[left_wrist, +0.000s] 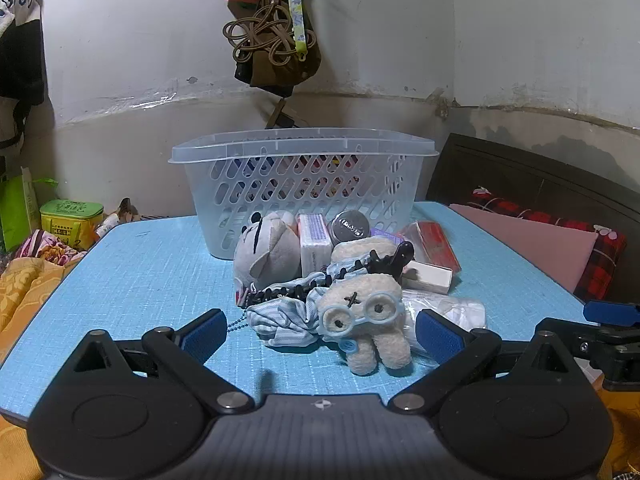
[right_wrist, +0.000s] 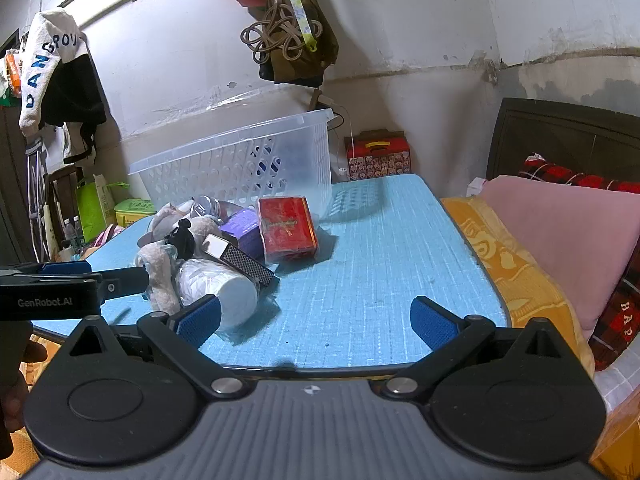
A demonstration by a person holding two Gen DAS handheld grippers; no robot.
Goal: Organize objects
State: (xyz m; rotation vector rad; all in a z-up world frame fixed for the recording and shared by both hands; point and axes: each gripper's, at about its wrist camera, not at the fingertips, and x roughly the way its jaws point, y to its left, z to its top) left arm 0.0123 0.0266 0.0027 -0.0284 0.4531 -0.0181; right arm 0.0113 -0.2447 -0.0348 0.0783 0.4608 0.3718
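A clear slotted basket (left_wrist: pixel 304 184) (right_wrist: pixel 240 160) stands at the back of the blue table (left_wrist: pixel 140 280) (right_wrist: pixel 380 260). In front of it lies a pile: a grey plush (left_wrist: pixel 268 252), a white box (left_wrist: pixel 314 240), a round tin (left_wrist: pixel 350 226), a red box (left_wrist: pixel 434 244) (right_wrist: pixel 286 228), a matchbox (left_wrist: pixel 428 276) (right_wrist: pixel 240 256), a black hair claw (left_wrist: pixel 380 264), a striped scrunchie (left_wrist: pixel 280 316) and a beige plush with blue glasses (left_wrist: pixel 364 316). My left gripper (left_wrist: pixel 320 334) is open, its pads either side of the beige plush without touching it. My right gripper (right_wrist: pixel 316 320) is open over bare table, beside a wrapped white cup (right_wrist: pixel 224 288).
A bed with a pink pillow (right_wrist: pixel 560 232) and a yellow blanket (right_wrist: pixel 512 264) borders the table on the right. A green tin (left_wrist: pixel 72 216) and cloth lie to the left. Bags and cords (left_wrist: pixel 276 40) hang on the wall above the basket. A red gift box (right_wrist: pixel 378 156) sits behind the table.
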